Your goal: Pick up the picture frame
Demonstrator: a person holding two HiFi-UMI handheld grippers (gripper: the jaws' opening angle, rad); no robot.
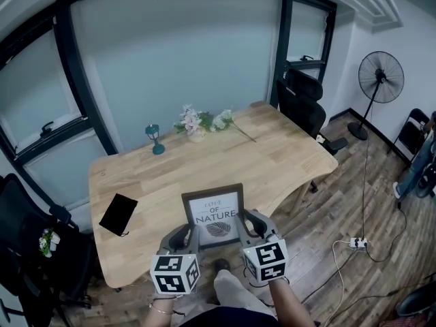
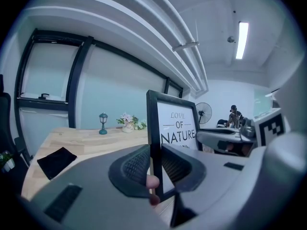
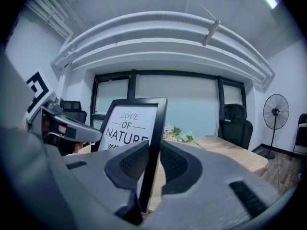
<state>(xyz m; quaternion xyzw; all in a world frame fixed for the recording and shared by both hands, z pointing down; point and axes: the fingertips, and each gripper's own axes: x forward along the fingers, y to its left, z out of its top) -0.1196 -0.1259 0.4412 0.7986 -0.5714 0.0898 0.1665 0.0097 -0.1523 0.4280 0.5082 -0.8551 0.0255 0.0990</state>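
Left gripper (image 1: 185,237) and right gripper (image 1: 251,225) pinch the black rectangular picture frame (image 1: 213,213) at nine and three o'clock; grasp done, frame seemingly lifted.

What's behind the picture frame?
Bare table, then flowers and a little teal lamp far back by the window. The bit of table right behind the frame is covered.

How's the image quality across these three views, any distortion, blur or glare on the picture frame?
Head view: fisheye bows the window bars; picture frame sharp, no glare. Left gripper view: dark vignette, ceiling light blown out, close foreground soft. Right gripper view: same vignette, ceiling beams curved, frame print legible.
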